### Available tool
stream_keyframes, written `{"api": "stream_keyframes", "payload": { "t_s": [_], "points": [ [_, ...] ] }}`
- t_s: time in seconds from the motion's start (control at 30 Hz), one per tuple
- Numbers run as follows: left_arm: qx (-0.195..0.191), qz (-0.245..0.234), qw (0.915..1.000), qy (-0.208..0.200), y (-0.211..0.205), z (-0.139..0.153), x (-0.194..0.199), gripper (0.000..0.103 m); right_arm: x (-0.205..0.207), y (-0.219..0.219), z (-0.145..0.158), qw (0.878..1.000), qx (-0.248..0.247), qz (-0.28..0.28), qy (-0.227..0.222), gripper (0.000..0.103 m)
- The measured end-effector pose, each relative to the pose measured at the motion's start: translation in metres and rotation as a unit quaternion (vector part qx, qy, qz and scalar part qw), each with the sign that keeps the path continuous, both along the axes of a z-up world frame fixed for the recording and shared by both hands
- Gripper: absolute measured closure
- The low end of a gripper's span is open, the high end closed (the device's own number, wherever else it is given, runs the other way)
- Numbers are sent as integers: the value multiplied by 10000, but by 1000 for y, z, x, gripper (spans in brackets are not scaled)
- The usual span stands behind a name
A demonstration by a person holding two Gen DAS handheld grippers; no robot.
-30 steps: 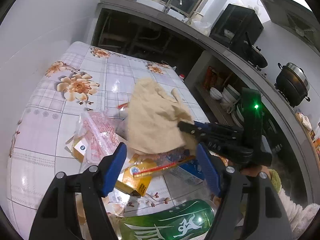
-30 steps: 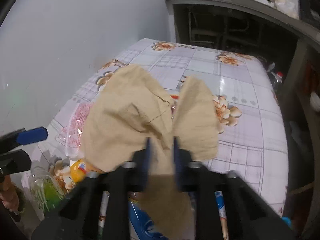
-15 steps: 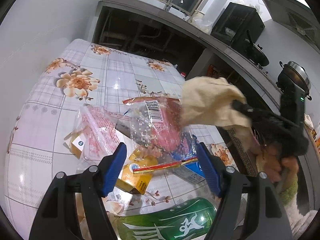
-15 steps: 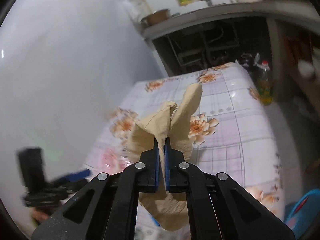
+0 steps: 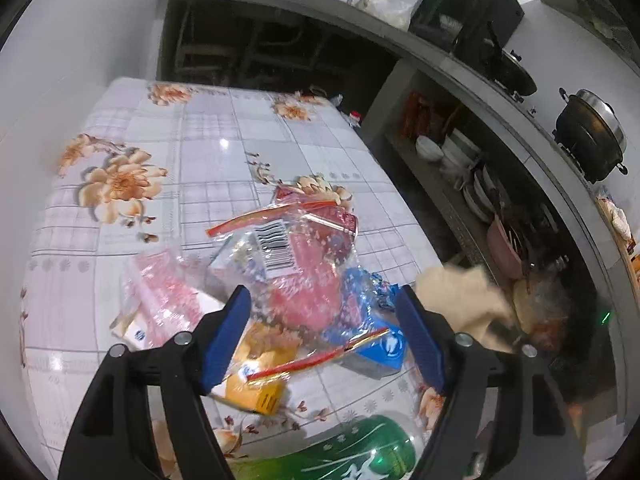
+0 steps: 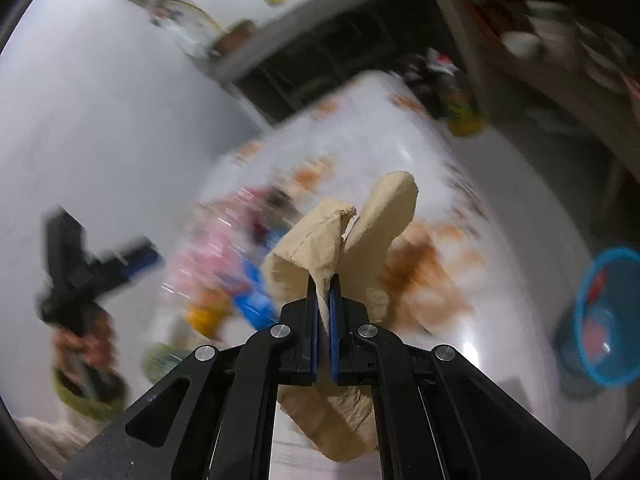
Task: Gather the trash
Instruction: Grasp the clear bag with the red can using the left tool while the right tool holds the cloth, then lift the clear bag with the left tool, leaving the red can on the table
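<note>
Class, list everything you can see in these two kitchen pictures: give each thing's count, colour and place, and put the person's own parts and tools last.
table: one, white cloth with orange flowers, centre.
plastic bags: at least two, clear with pink and red, piled on the table.
blue box: one, under the bags.
yellow box: one, near edge of the pile.
green bottle: one, lying at the table's near edge.
paper: one crumpled sheet, beige, lifted off the pile.
basket: one, blue, off the table's right side.
pot: one, black with metal lid, on the counter.
left gripper: black with blue fingers, opening, nothing gripped, over the pile.
right gripper: shut on the paper.
</note>
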State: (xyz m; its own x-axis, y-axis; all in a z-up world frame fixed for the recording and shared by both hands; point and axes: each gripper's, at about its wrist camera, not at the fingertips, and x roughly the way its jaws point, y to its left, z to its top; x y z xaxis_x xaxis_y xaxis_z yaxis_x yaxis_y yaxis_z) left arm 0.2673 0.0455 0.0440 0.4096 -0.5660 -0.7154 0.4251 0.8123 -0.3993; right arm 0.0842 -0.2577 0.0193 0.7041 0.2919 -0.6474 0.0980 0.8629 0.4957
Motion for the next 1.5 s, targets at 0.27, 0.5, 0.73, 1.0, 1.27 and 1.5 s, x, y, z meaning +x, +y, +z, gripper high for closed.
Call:
{"api": "stream_keyframes", "payload": {
  "t_s": [0.27, 0.5, 0.73, 1.0, 1.27, 1.5],
  "points": [
    [979, -81, 9944, 396, -50, -13, 26, 21, -6, 2, -30, 9995, -76, -135, 263, 100],
    [2086, -185, 9775, -252, -114, -19, 28, 12, -12, -8, -42, 9996, 150, -99, 197, 100],
    [3515, -149, 9323, -841, -150, -53, 38, 12, -16, -16, -50, 9992, 338, -118, 185, 99],
    [3780, -132, 9202, -1004, -151, -56, 41, 23, -16, -20, -57, 9986, 483, -117, 185, 99],
    [3270, -256, 9418, -736, -135, -38, 36, 73, -16, -22, -59, 9984, 533, -114, 171, 99],
    [2769, -240, 9586, -613, -113, -17, 30, 101, -17, -22, -54, 9986, 496, -129, 134, 99]
  ]
}}
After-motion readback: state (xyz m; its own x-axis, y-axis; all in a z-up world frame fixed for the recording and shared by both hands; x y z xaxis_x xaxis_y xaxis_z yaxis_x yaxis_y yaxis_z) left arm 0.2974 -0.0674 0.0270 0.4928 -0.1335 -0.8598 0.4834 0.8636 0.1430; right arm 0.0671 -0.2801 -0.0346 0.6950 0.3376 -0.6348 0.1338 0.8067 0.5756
